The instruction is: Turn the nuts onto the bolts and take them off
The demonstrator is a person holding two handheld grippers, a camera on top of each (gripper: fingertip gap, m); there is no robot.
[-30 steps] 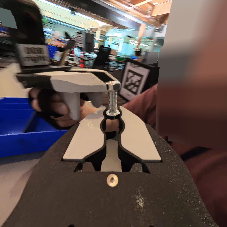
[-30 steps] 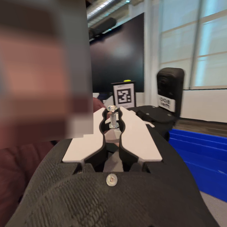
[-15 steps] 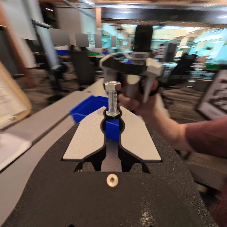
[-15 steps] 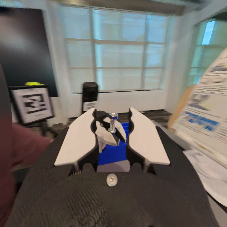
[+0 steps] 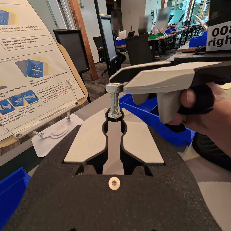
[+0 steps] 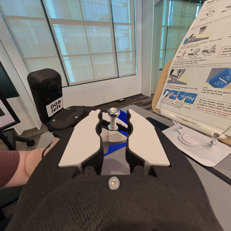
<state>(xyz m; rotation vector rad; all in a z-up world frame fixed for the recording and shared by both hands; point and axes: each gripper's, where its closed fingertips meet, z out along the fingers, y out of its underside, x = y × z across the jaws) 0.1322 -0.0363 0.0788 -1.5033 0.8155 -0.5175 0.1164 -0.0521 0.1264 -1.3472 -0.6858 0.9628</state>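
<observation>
Bolt tip hidden inside left gripper pinching one nut on one bolt, right gripper spread around head, contact unclear.

right gripper jaws opened off bolt head

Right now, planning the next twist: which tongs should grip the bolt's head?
Right tongs: open, flanking the silver hex bolt's head; left tongs are clamping the silver hex nut.
</observation>
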